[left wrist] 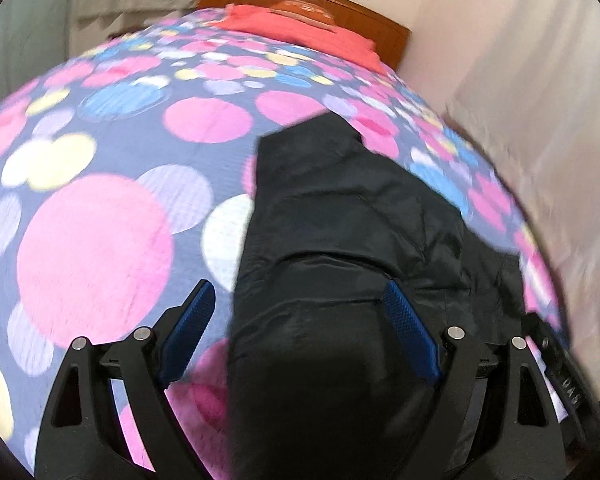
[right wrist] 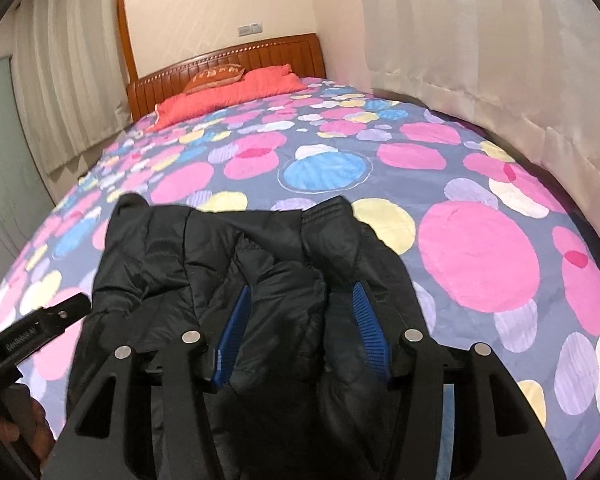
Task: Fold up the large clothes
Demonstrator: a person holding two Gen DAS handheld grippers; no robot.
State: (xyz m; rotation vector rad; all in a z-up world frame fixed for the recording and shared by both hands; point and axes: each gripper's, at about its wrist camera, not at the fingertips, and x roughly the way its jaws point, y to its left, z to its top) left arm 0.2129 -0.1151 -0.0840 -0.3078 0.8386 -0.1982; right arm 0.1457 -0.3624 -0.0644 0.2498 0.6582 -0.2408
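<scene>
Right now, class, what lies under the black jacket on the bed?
The black jacket lies on the dotted bedspread, whose circles show all around it. The part of the bedspread beneath it is covered, so anything else underneath cannot be seen.

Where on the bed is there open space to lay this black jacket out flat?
Bare bedspread runs from the black jacket up to the red pillow by the headboard. More lies on the curtain side of the jacket, and beyond its other edge in the left wrist view. The near edge is crowded: the left gripper and right gripper straddle the bunched jacket.
</scene>
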